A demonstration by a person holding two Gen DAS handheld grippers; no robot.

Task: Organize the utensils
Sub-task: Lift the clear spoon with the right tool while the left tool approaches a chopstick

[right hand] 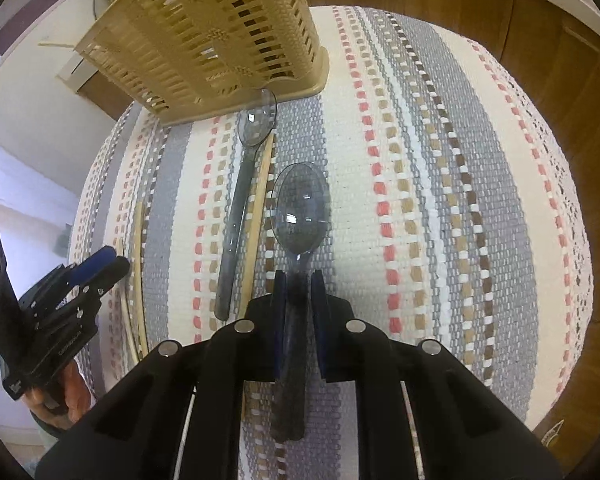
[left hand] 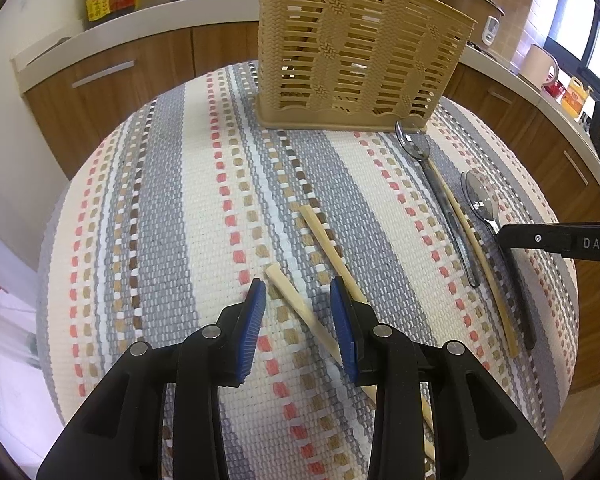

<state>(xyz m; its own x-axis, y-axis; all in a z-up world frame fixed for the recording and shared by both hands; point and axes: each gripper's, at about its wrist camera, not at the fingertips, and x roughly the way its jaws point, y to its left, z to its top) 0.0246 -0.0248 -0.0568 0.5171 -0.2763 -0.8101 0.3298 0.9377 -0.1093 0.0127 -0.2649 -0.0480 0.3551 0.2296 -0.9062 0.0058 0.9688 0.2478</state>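
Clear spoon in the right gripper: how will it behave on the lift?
The clear spoon looks like thin smooth plastic, so probably light but slippery between the pads. The right gripper is shut on the handle just behind the bowl, so it should hang roughly balanced, though it may pivot. The long thin handle might flex a little.

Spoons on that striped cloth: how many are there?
2. One clear spoon lies with its bowl by the basket's base; the other spoon is gripped by its handle in the right claw. The basket may hide more.
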